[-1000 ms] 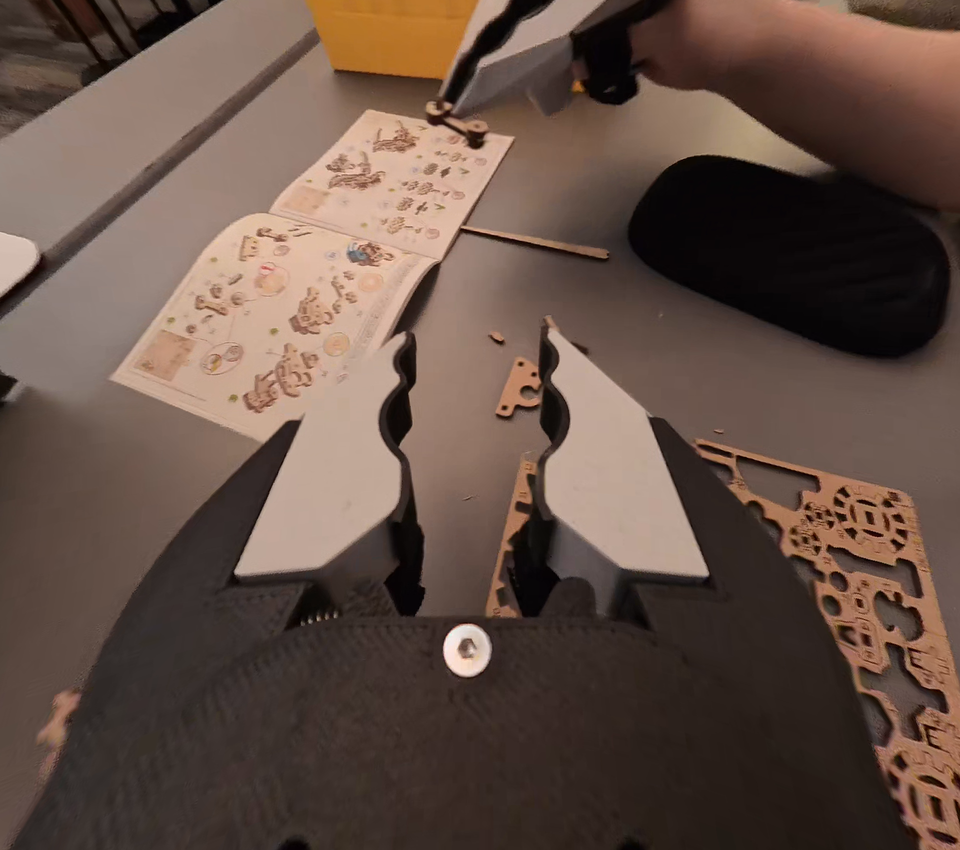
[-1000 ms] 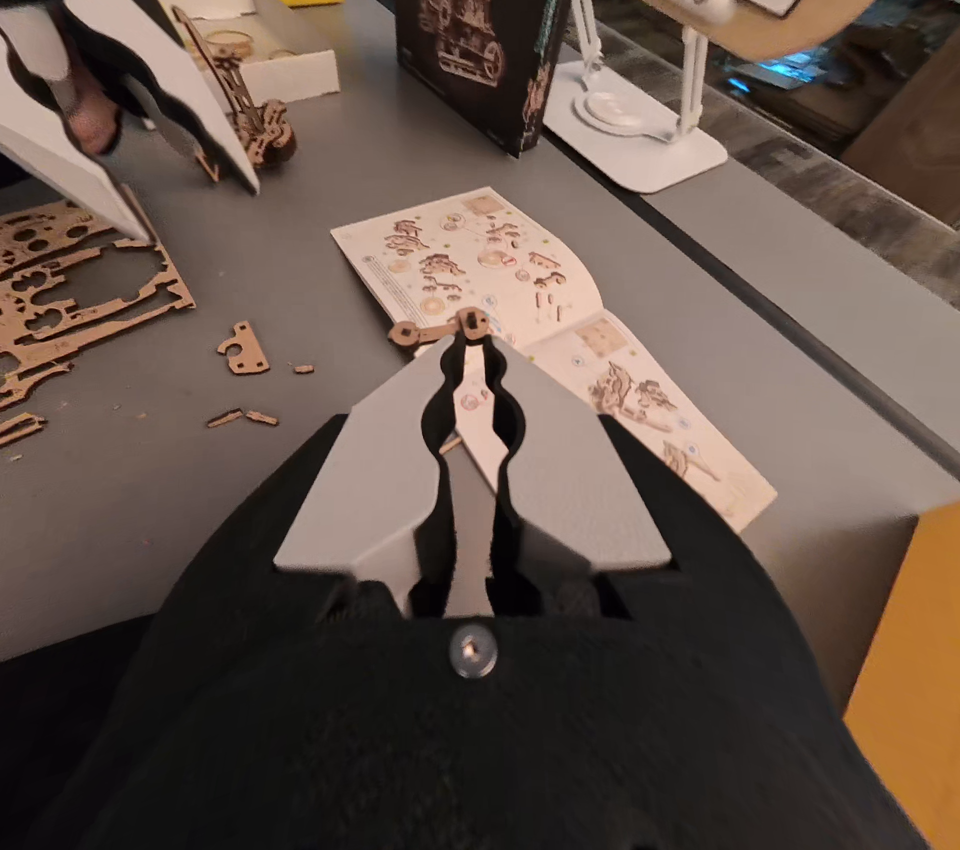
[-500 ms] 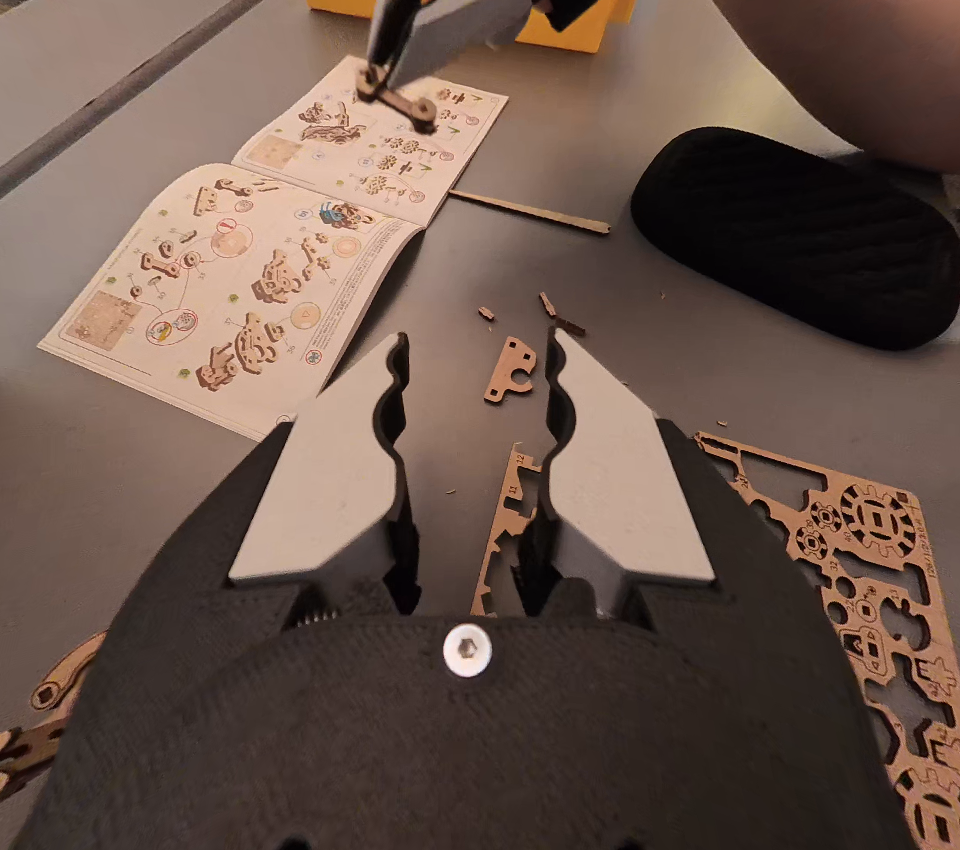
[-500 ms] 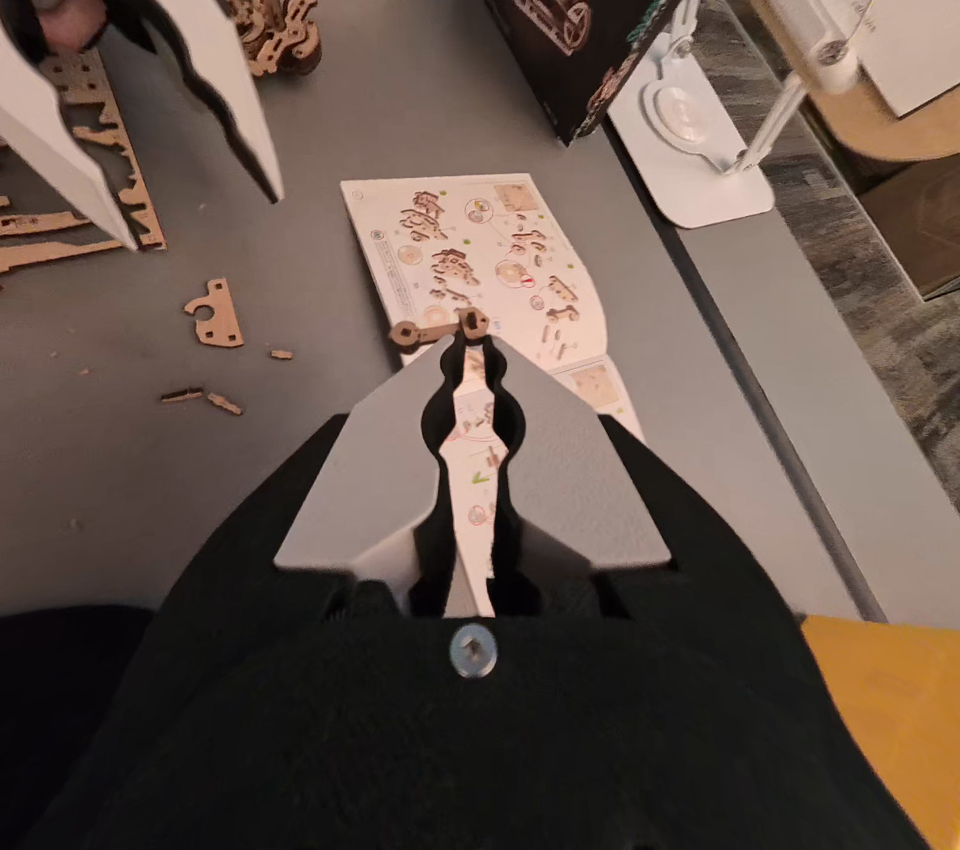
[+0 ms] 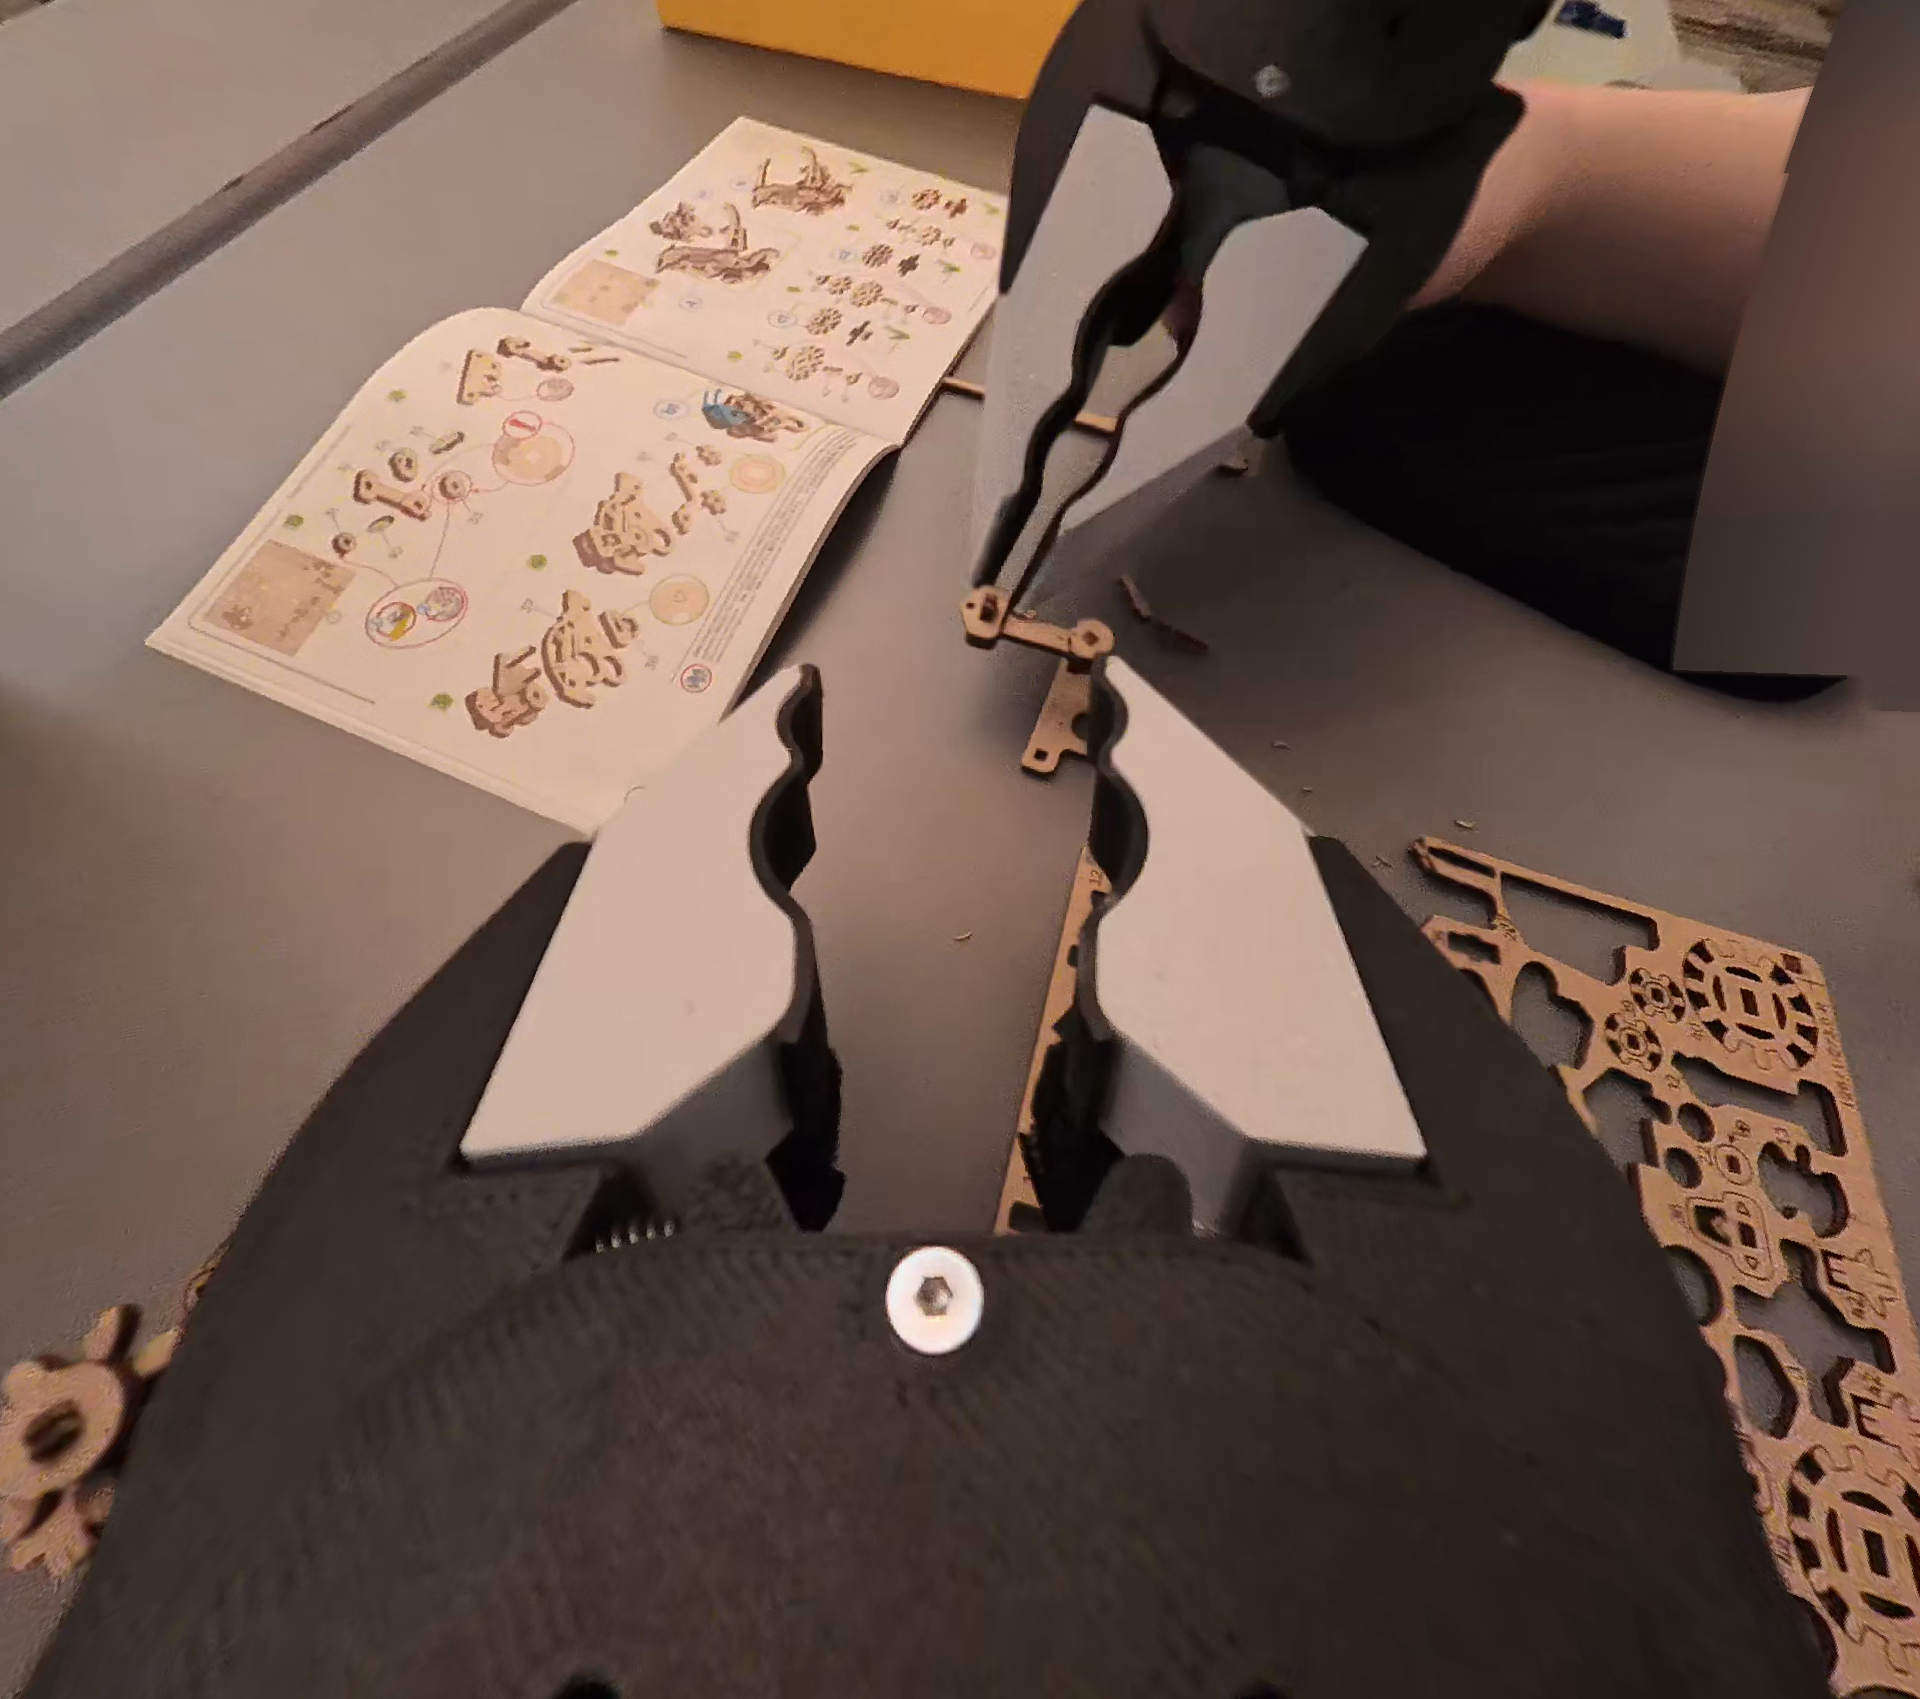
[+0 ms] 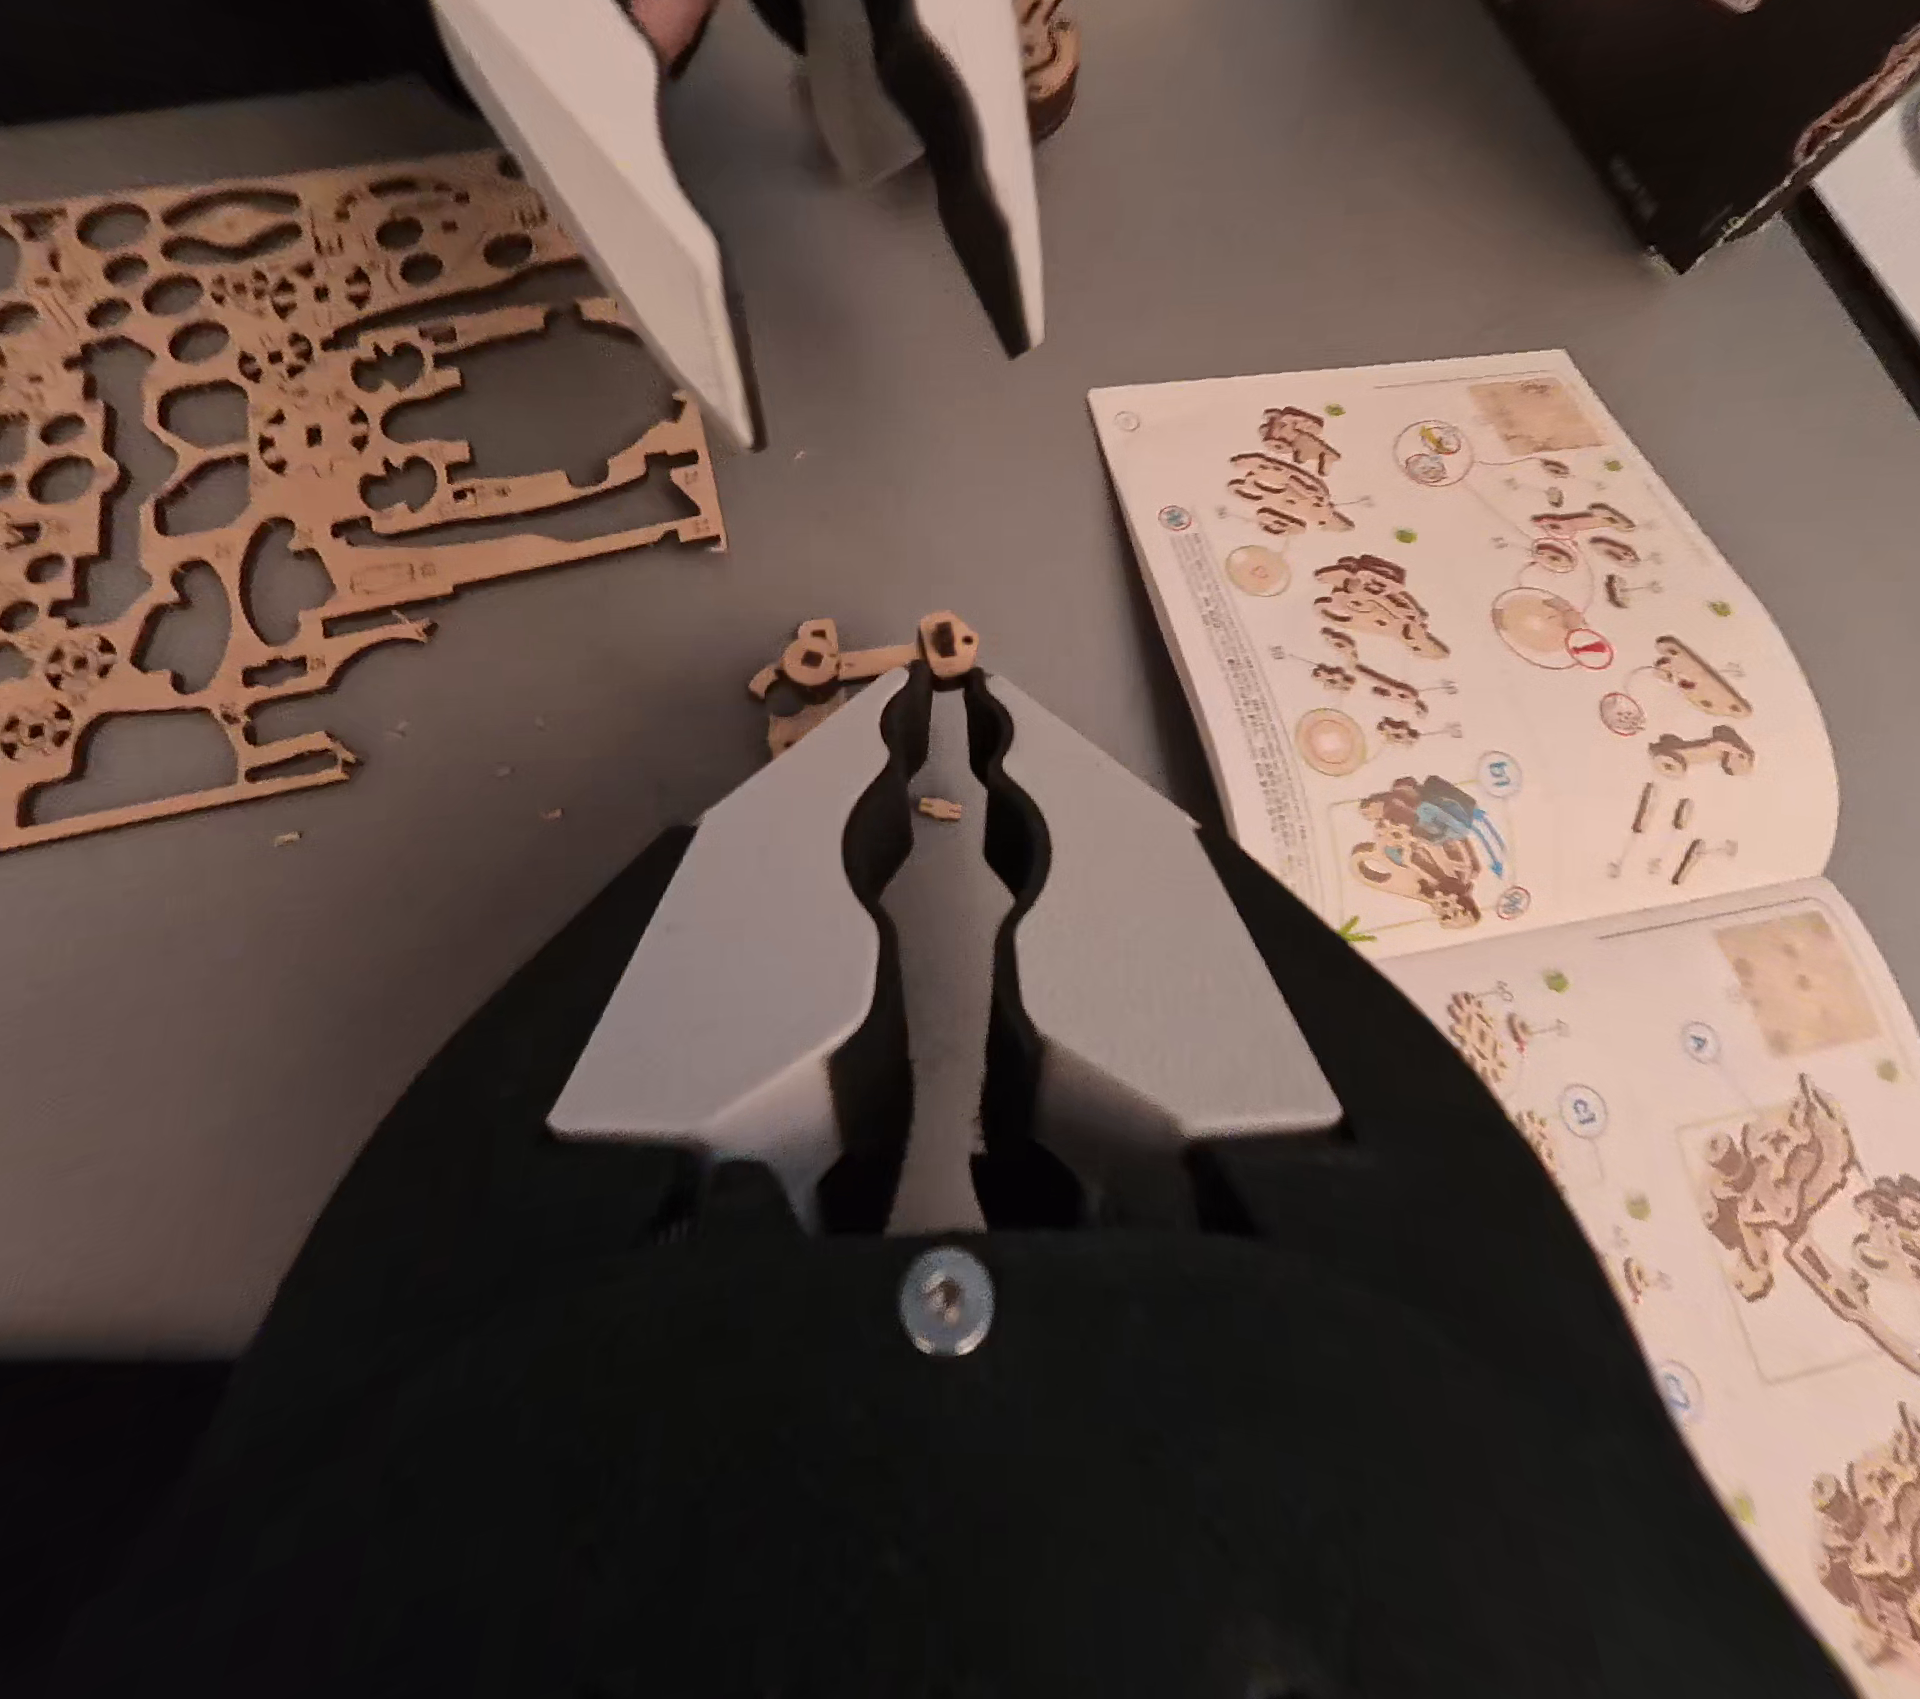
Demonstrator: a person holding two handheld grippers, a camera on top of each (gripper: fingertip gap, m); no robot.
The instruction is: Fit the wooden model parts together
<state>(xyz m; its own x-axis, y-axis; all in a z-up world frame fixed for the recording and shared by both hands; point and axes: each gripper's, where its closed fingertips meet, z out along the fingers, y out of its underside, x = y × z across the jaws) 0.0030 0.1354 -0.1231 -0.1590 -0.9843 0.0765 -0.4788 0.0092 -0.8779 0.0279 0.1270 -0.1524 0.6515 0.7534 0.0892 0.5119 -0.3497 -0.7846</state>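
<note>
Right wrist view shows your right gripper (image 6: 943, 681) pinching the small brown wooden link piece (image 6: 868, 662) just beside the open instruction booklet (image 6: 1455, 662), probably for mating, while your left gripper (image 5: 951, 704) waits spread and empty.

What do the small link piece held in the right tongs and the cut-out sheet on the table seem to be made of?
Link piece: thin plywood, probably; matte tan face with darker edges, as if laser-cut.
Cut-out sheet: seemingly the same thin plywood, flat and matte, with many empty part-shaped holes.
</note>
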